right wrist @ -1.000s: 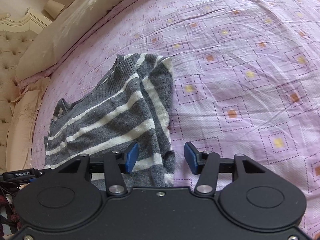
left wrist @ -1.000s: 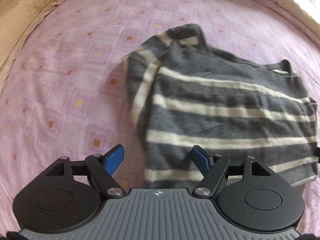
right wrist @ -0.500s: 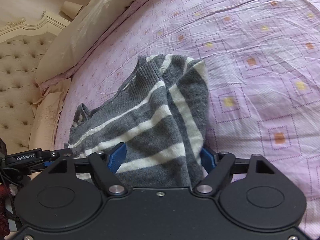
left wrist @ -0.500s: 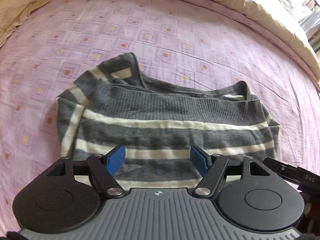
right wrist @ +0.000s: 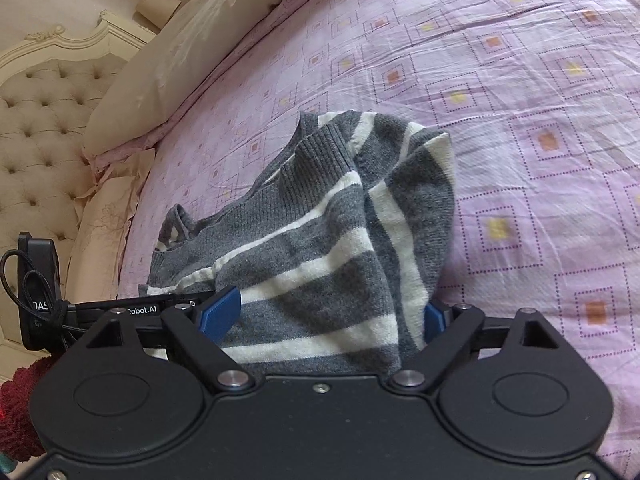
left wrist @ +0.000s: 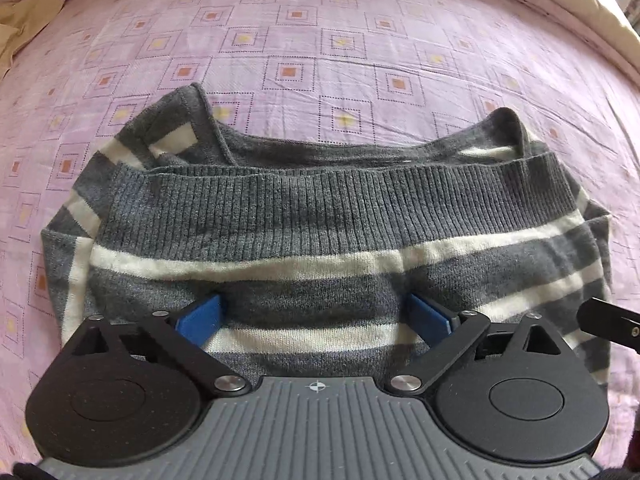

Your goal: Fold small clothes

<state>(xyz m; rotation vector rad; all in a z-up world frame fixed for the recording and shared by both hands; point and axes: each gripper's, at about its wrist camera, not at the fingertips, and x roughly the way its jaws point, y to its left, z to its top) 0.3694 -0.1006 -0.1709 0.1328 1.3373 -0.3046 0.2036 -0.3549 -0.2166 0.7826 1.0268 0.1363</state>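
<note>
A small grey sweater with white stripes [left wrist: 320, 216] lies partly folded on the purple patterned bed sheet [left wrist: 320, 52]; its ribbed hem faces away from me. My left gripper [left wrist: 314, 318] is open, its blue pads straddling the near folded edge of the sweater. My right gripper [right wrist: 326, 316] is open, its blue pads either side of the sweater [right wrist: 320, 248] at its near edge, where the cloth bunches up. The left gripper's body shows at the left of the right wrist view [right wrist: 40, 304].
A cream pillow [right wrist: 192, 48] and a tufted cream headboard [right wrist: 44, 128] lie beyond the sweater in the right wrist view. A cream blanket edge [left wrist: 580, 12] runs along the far right in the left wrist view. Bare sheet surrounds the sweater.
Both grippers have moved forward onto the sweater's near edge, so the cloth now lies between their open pads. The left view has swung to face the sweater squarely.
</note>
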